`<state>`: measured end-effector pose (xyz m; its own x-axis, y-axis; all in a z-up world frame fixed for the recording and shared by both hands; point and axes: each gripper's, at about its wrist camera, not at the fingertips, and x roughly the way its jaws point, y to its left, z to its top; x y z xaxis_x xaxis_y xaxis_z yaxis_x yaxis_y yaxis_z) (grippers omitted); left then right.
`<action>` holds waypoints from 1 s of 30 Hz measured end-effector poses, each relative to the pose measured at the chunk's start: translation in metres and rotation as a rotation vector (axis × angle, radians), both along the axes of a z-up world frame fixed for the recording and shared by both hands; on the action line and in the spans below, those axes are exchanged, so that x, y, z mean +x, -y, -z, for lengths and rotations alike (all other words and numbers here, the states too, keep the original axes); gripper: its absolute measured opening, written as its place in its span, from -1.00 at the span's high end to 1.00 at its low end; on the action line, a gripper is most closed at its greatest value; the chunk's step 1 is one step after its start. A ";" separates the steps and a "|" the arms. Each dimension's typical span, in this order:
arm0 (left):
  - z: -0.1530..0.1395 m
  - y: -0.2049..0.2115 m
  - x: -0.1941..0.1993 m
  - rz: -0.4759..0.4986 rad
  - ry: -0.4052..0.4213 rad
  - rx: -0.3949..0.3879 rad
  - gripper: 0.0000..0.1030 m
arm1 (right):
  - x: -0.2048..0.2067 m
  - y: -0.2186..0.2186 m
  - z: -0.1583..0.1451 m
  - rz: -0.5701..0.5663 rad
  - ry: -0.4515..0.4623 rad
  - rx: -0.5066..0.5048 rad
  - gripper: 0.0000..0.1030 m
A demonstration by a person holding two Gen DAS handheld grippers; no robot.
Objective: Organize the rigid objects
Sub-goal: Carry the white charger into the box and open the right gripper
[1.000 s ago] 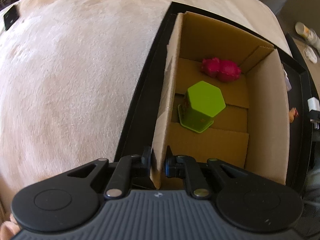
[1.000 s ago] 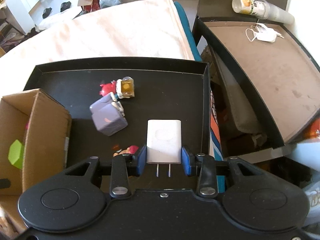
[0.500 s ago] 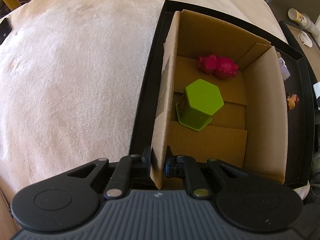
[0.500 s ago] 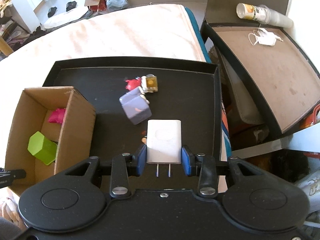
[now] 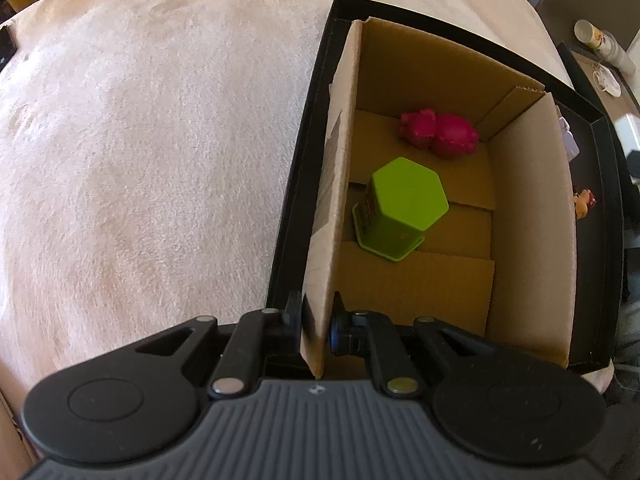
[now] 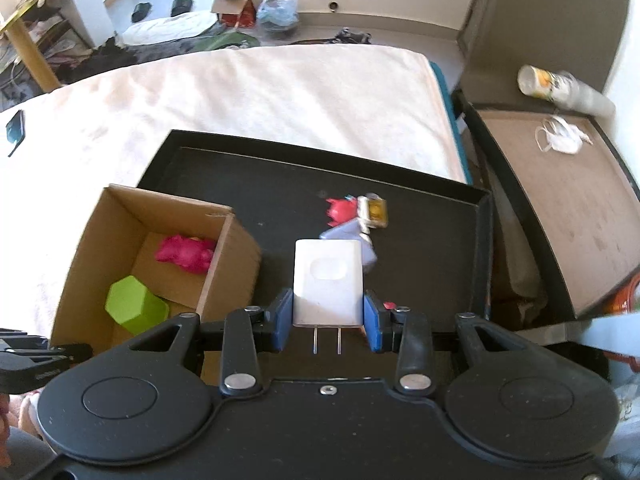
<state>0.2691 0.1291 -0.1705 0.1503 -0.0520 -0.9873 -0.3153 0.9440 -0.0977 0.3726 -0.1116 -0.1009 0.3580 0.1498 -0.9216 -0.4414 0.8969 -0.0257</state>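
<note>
My left gripper [image 5: 316, 316] is shut on the left wall of an open cardboard box [image 5: 528, 208] that stands in a black tray [image 5: 298, 184]. A green hexagonal block [image 5: 402, 210] and a pink toy [image 5: 438, 132] lie inside the box. My right gripper [image 6: 326, 318] is shut on a white wall charger [image 6: 328, 280], prongs toward me, held above the tray [image 6: 424, 276] to the right of the box [image 6: 232, 268]. The block [image 6: 134, 306] and pink toy [image 6: 184, 254] also show in the right wrist view.
On the tray lie a lilac cube [image 6: 352, 236], a red figure [image 6: 340, 210] and a small yellow-faced toy [image 6: 374, 210]. The tray rests on a cream blanket [image 5: 152, 140]. A brown side table [image 6: 568, 200] with a can [image 6: 554, 86] stands right.
My right gripper has lifted and drawn back with the charger, so the box now shows wholly at its left. My left gripper keeps its hold on the box wall.
</note>
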 end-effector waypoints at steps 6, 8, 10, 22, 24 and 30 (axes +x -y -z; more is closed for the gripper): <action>0.001 -0.003 0.001 0.005 -0.005 -0.013 0.77 | -0.006 -0.027 -0.001 -0.039 -0.011 0.003 0.30; 0.001 -0.005 0.001 0.005 -0.004 -0.012 0.77 | -0.008 -0.035 0.000 -0.047 -0.013 0.000 0.30; 0.000 -0.006 0.000 0.005 -0.002 -0.012 0.77 | -0.011 -0.043 0.002 -0.051 -0.020 0.008 0.29; 0.001 -0.012 -0.006 -0.007 0.008 -0.059 0.75 | -0.030 -0.101 0.014 -0.117 -0.059 0.048 0.29; 0.001 -0.013 -0.008 -0.005 0.011 -0.063 0.75 | -0.032 -0.109 0.017 -0.123 -0.067 0.064 0.29; 0.000 -0.017 -0.012 0.002 0.019 -0.072 0.75 | -0.038 -0.128 0.027 -0.122 -0.095 0.085 0.29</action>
